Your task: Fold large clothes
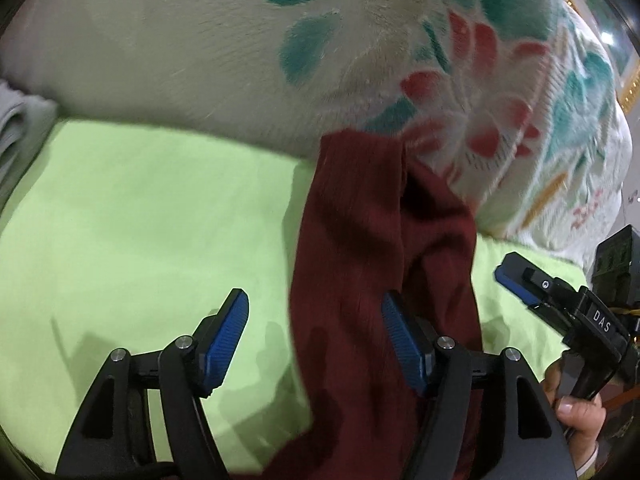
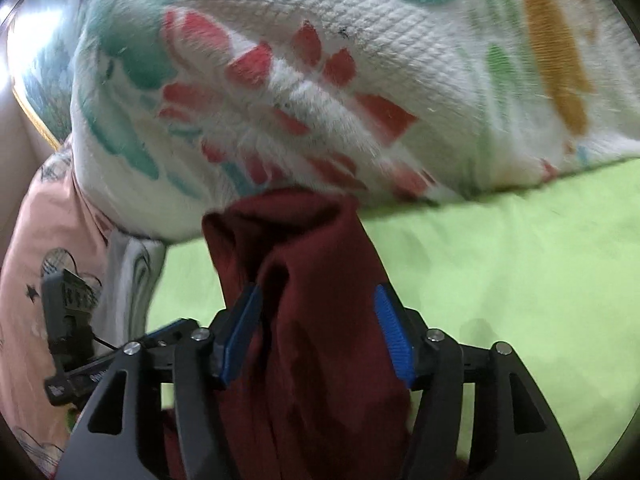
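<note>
A dark red garment (image 1: 372, 264) lies bunched in a long strip on the lime green sheet (image 1: 140, 220), its far end against a big floral blanket. My left gripper (image 1: 314, 340) is open; the cloth lies partly between its blue pads and over the right one (image 1: 402, 348). In the right wrist view the same garment (image 2: 312, 320) runs up between the open fingers of my right gripper (image 2: 318, 332); the pads stand on either side of it without pinching. The right gripper also shows in the left wrist view (image 1: 520, 280), just right of the garment.
A thick white blanket with teal and red flowers (image 1: 360, 60) (image 2: 320, 80) is heaped along the far side. Grey folded cloth (image 1: 20, 136) lies at the far left. A pink printed cloth (image 2: 44, 248) and a white one (image 2: 128, 280) lie left of the right gripper.
</note>
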